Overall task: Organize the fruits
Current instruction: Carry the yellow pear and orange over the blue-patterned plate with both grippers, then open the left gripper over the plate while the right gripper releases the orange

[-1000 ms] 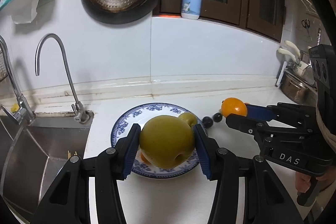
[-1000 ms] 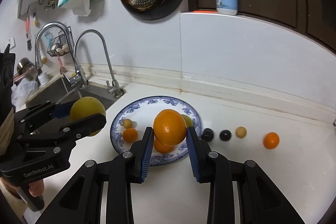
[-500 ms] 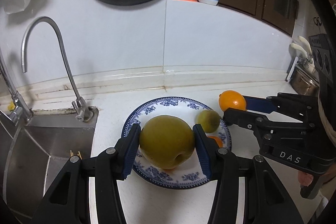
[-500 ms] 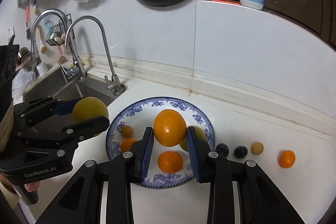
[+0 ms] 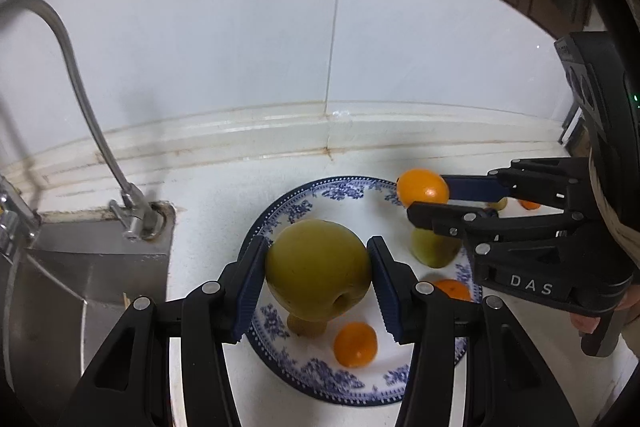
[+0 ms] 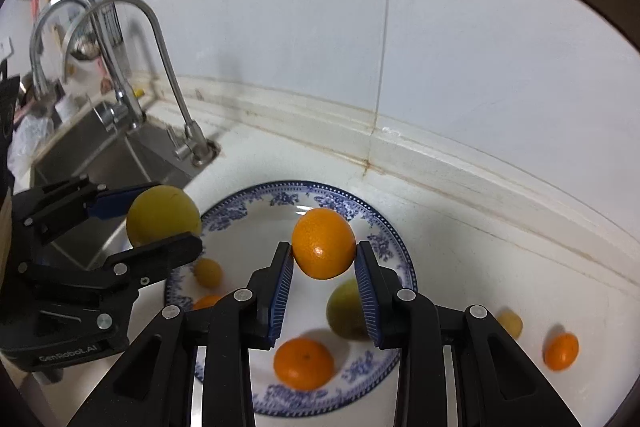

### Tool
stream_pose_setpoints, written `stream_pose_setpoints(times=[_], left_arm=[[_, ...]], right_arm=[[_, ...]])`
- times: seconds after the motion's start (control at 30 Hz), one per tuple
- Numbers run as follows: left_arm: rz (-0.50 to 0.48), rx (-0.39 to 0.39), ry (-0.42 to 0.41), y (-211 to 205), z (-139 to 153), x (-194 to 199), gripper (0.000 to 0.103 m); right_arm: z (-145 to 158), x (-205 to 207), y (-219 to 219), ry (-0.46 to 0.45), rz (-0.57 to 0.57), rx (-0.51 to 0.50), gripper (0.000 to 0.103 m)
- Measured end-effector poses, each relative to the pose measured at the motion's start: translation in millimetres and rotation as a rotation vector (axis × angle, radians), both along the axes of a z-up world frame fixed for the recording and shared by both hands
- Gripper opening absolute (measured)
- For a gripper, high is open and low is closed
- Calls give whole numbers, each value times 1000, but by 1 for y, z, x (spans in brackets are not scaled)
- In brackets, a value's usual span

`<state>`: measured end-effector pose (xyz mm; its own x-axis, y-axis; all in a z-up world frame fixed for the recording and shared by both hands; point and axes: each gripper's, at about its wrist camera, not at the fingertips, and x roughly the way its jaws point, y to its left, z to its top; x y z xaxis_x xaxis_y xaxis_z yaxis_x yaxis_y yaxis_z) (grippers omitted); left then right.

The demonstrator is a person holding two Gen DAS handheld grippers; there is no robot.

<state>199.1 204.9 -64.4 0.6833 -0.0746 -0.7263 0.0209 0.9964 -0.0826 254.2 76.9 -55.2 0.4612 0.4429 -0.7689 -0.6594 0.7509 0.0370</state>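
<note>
My left gripper (image 5: 318,279) is shut on a large yellow-green pear (image 5: 318,269) and holds it above the left side of a blue-and-white plate (image 5: 304,199). My right gripper (image 6: 324,263) is shut on an orange (image 6: 323,243) and holds it above the same plate (image 6: 256,205). On the plate lie a green fruit (image 6: 344,311), a mandarin (image 6: 303,363), a small yellow fruit (image 6: 208,271) and another small orange fruit (image 6: 206,302). The left gripper with the pear (image 6: 162,215) shows at the left of the right wrist view.
A small yellow fruit (image 6: 510,323) and a small mandarin (image 6: 561,351) lie on the counter right of the plate. A steel sink (image 5: 48,279) with a tap (image 5: 132,219) lies to the left. The tiled wall stands behind, with a pan hanging above.
Both grippers have moved forward and down over the plate with their fruits still held. The plate and its fruits now sit closer and lower in both views.
</note>
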Motion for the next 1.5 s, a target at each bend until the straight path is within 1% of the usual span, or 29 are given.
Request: stream_pose_setpoints(times=[0.07,0.3,0.5,0.63,0.73,0.77,0.8,0.87,0.9,1.03,1.07,1.2,1.37,1.5], left_arm=[[3,-16,34,5,-6,11,50],[-4,-30,139,9,-23,41,50],[-2,-38,216,10,-36,60,50],[11,-41,243,11,-43,67,50],[14,-41,253,12,-45,68,50],[13,-34,249,11,-44,68,52],[13,-31,241,11,-43,67,57],[17,-22,216,10,-38,66,63],[18,-16,201,11,-34,64,63],[35,20,168,9,-19,54,63],[46,39,158,6,-14,49,63],[66,67,106,-3,6,34,64],[60,72,73,-19,29,20,68],[51,87,17,-39,48,9,71]], right_arm=[[-8,12,5,45,1,-18,33],[-35,47,14,180,-5,-67,33],[-47,67,14,265,-30,-69,33],[-53,73,12,293,-40,-72,33],[-55,73,12,294,-31,-73,33],[-55,74,11,290,-26,-73,33],[-54,74,10,285,-25,-74,34],[-52,73,8,278,-18,-62,40],[-49,72,7,271,-13,-55,45],[-37,65,1,225,-16,-43,45],[-34,64,-2,216,-19,-38,45],[-18,53,-16,160,-48,-18,45],[2,36,-33,125,-64,24,45],[18,23,-52,106,-82,41,45]])
